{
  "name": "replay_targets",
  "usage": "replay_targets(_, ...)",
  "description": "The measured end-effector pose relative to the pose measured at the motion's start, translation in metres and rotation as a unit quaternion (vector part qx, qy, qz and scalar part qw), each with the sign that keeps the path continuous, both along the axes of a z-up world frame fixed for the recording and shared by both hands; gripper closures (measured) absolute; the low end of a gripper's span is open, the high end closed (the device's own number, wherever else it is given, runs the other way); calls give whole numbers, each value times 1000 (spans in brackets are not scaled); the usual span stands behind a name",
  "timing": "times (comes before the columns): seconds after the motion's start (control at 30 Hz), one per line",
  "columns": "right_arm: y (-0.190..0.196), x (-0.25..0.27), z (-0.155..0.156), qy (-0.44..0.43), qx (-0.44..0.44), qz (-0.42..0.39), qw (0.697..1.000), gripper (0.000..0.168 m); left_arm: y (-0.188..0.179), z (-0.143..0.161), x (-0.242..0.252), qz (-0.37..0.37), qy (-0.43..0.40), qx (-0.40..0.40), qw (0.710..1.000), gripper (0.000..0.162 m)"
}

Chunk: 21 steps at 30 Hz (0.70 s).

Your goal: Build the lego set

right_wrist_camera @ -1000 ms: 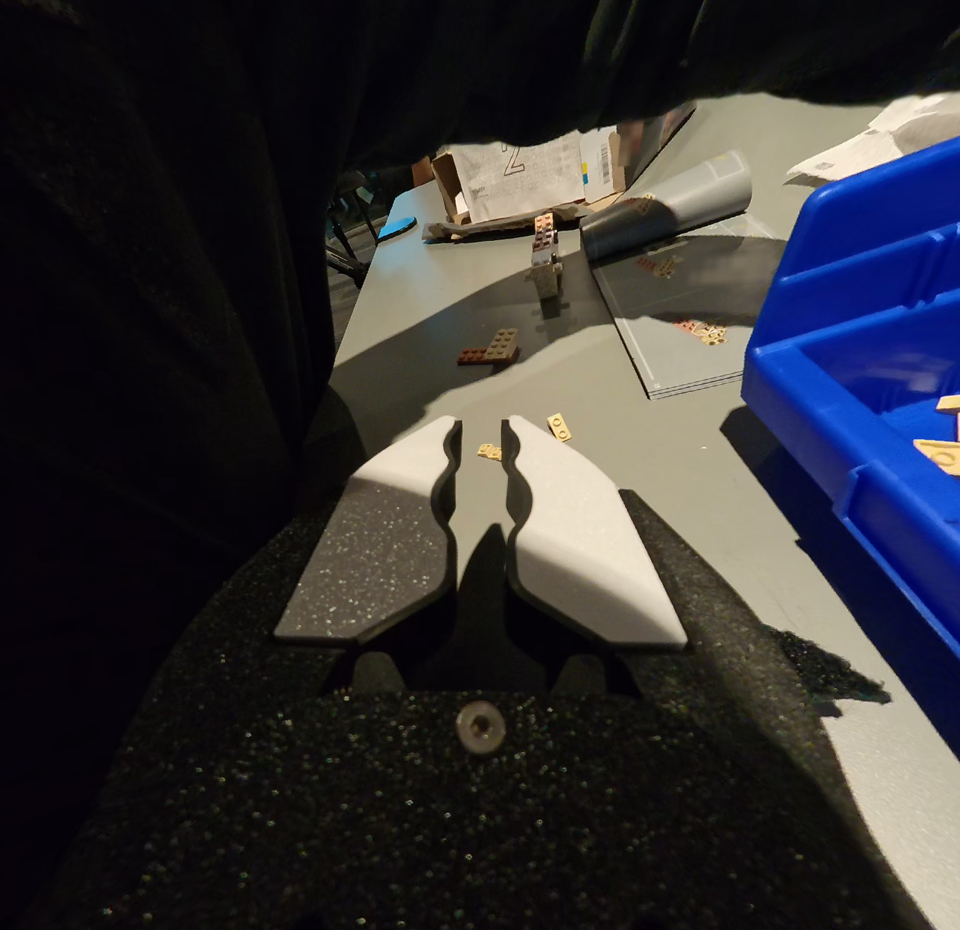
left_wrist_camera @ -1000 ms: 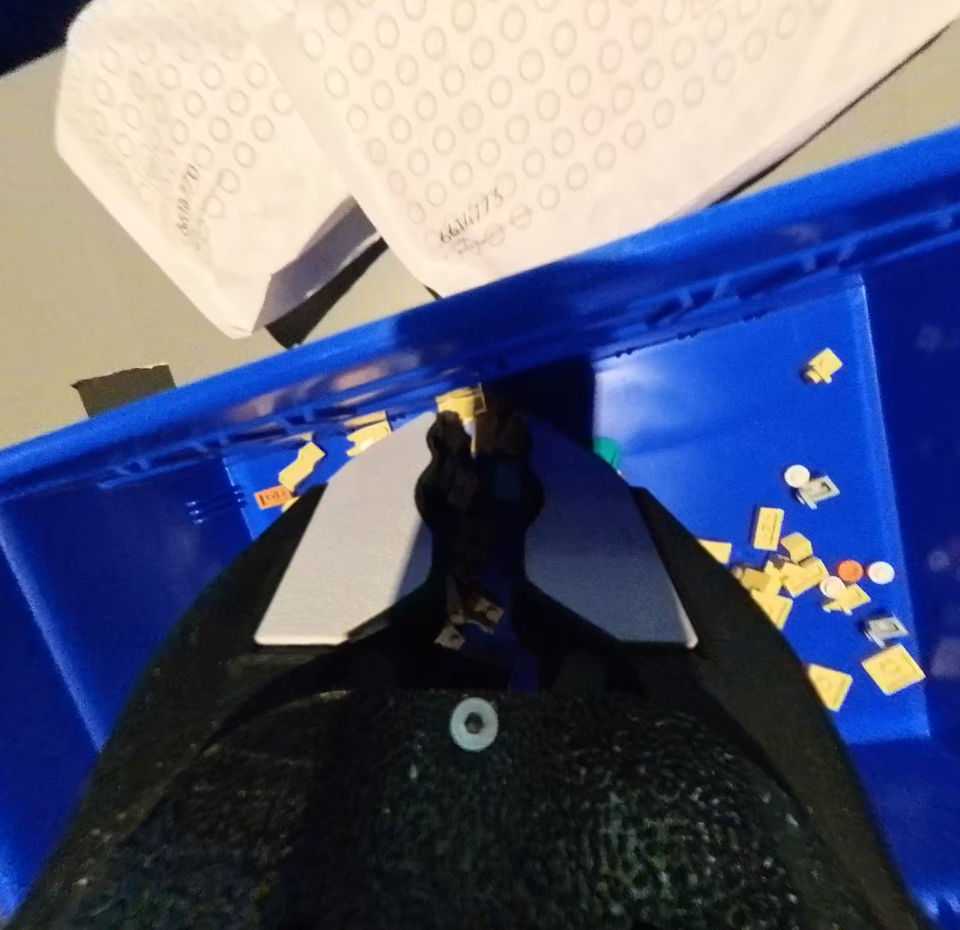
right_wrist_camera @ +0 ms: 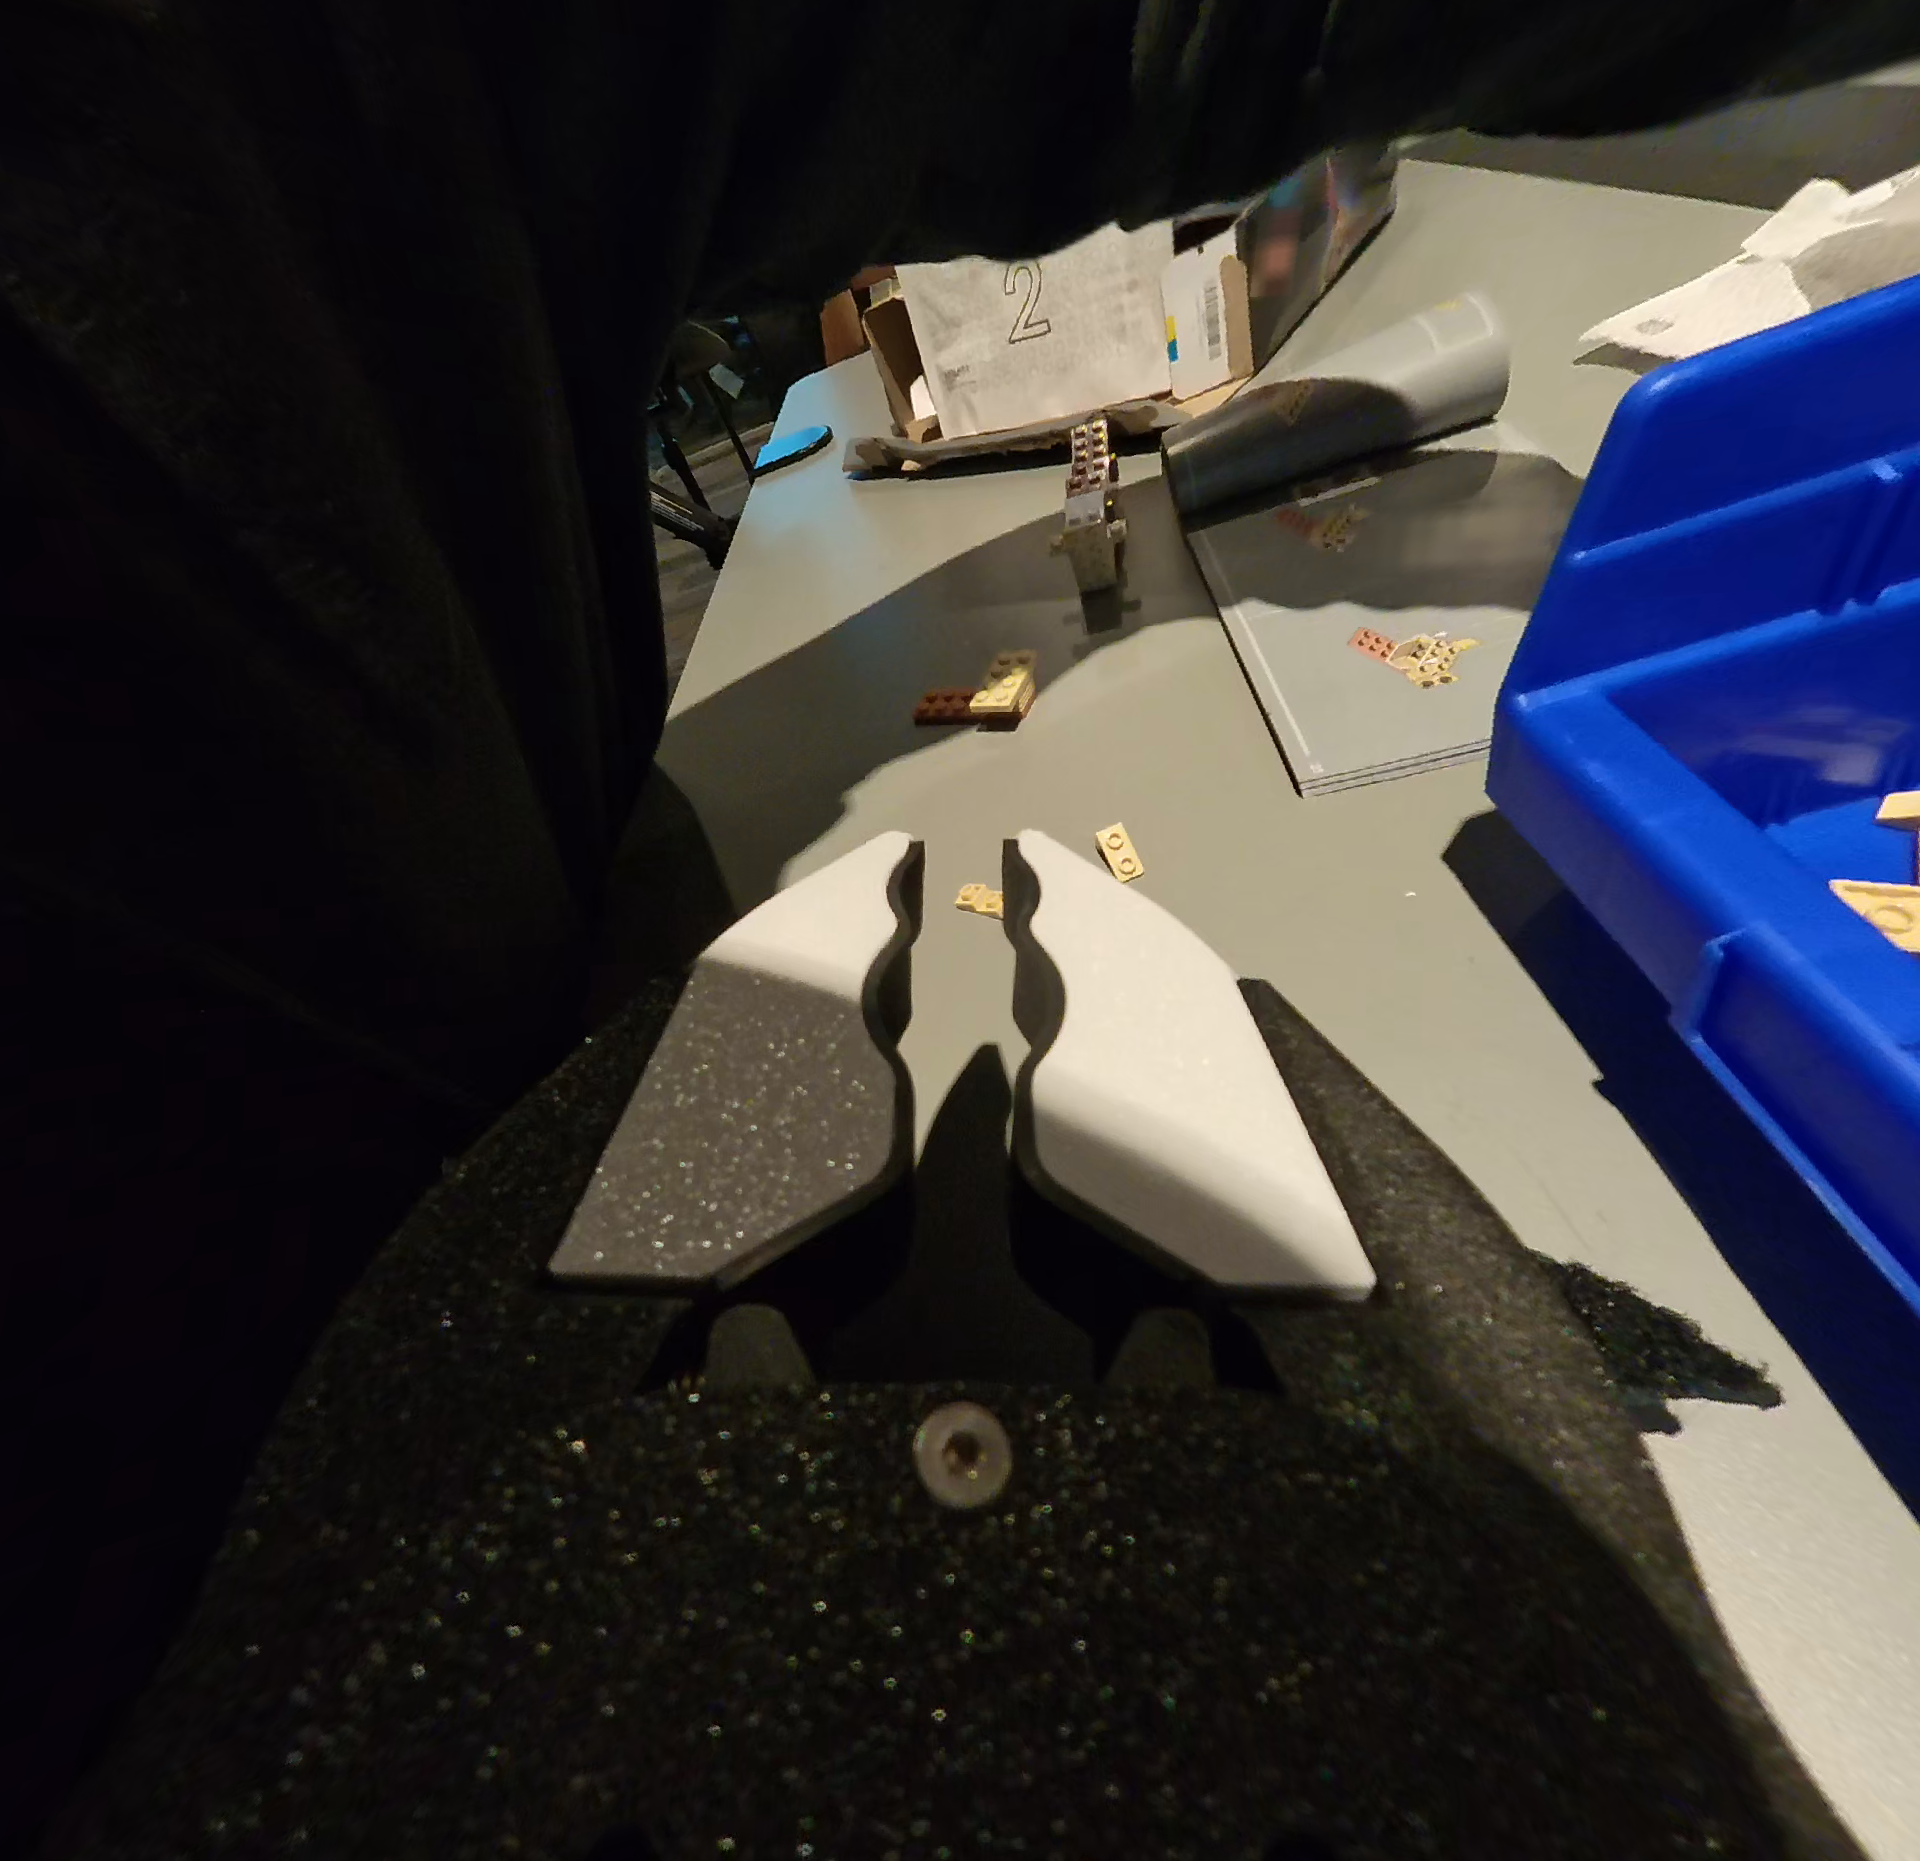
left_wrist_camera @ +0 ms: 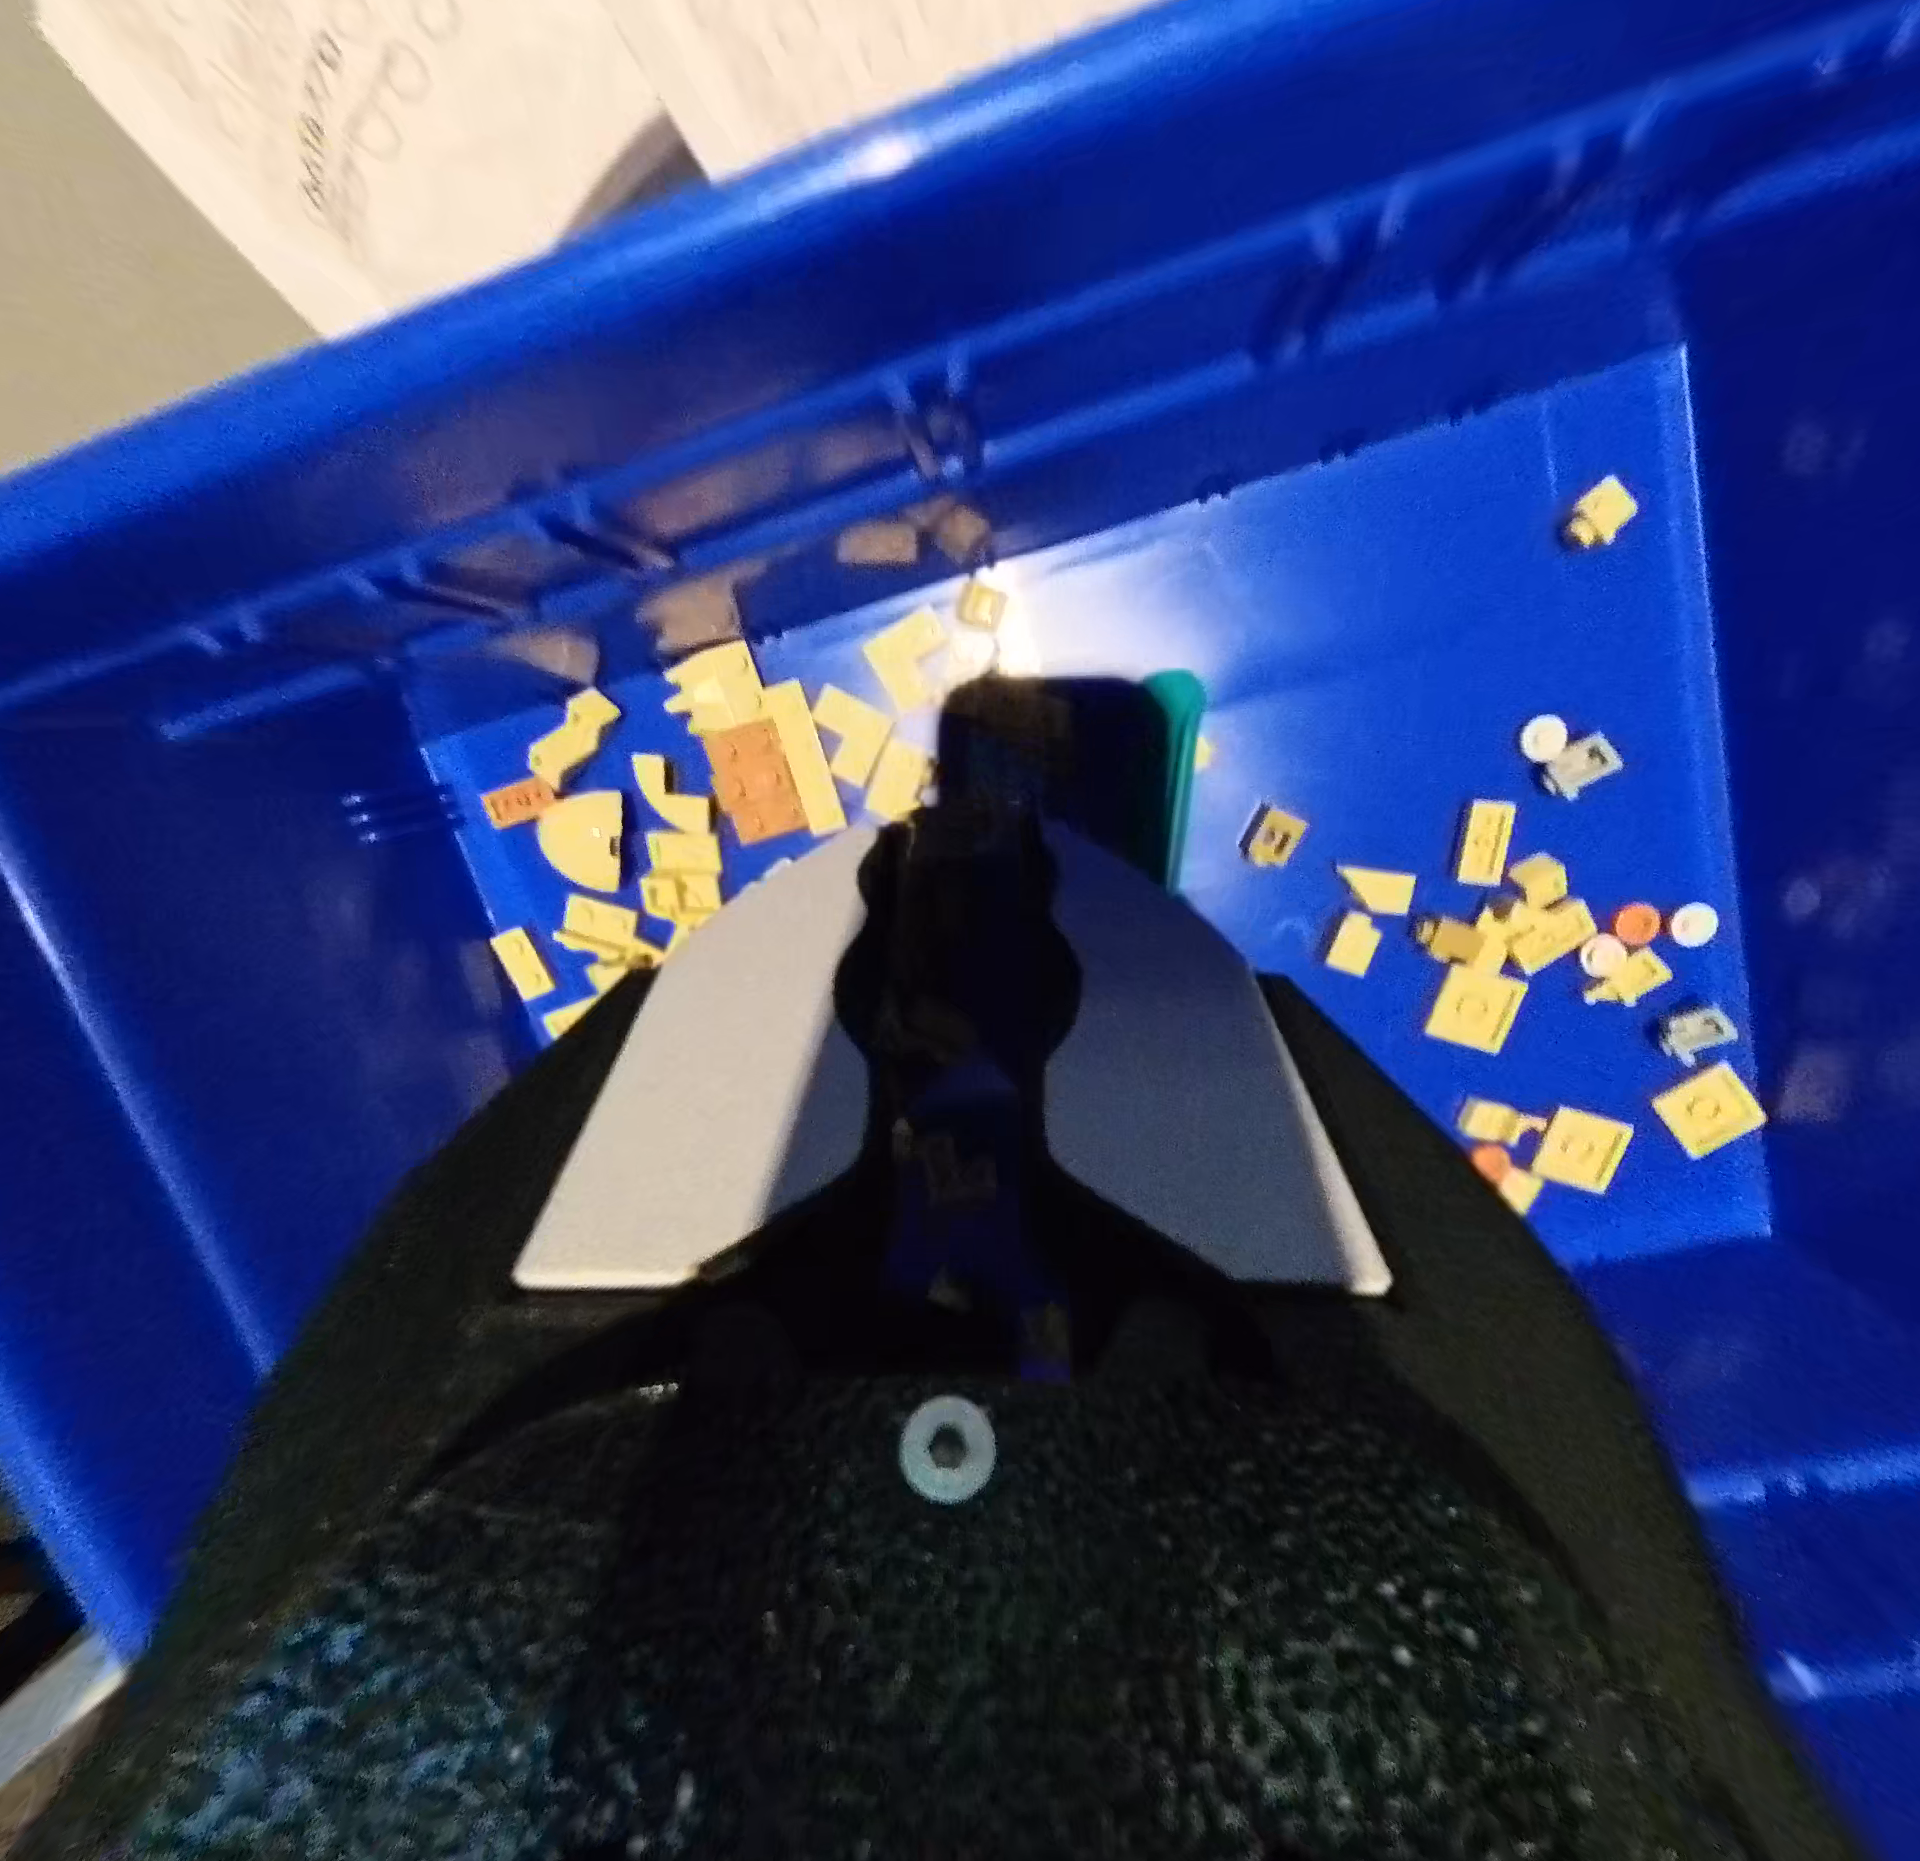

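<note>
The left gripper (left_wrist_camera: 956, 855) has pulled up and back over the blue bin (left_wrist_camera: 1039, 284), so the yellow pieces (left_wrist_camera: 727, 772) at 11 o'clock show now. I cannot tell if its jaws pinch anything (too dark), so maybe it picked one. The right gripper (right_wrist_camera: 961, 876) stays over the desk (right_wrist_camera: 1299, 980), jaws slightly spread and empty, near a tan piece (right_wrist_camera: 979, 897).

left gripper (left_wrist_camera: 961, 855): pointed steeply downward, fingers parted by a dark gap, nothing visibly held. right gripper (right_wrist_camera: 961, 866): held low and level, jaws slightly apart, empty.
</note>
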State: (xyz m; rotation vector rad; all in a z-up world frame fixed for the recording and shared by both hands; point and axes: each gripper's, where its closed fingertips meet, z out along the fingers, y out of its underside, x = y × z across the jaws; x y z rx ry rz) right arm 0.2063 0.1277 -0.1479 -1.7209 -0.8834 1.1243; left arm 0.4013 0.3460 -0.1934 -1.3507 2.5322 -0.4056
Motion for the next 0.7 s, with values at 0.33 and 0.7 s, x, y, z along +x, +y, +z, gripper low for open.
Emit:
replay_targets(0.33, 0, 0, 0, 1, -1, 0, 1000, 154, -1, -7, -15, -36, 39, 22, 998, 138)
replay_targets(0.7, 0, 0, 0, 2, -2, 0, 1000, 154, 0, -18, -21, -39, 69, 36, 996, 137)
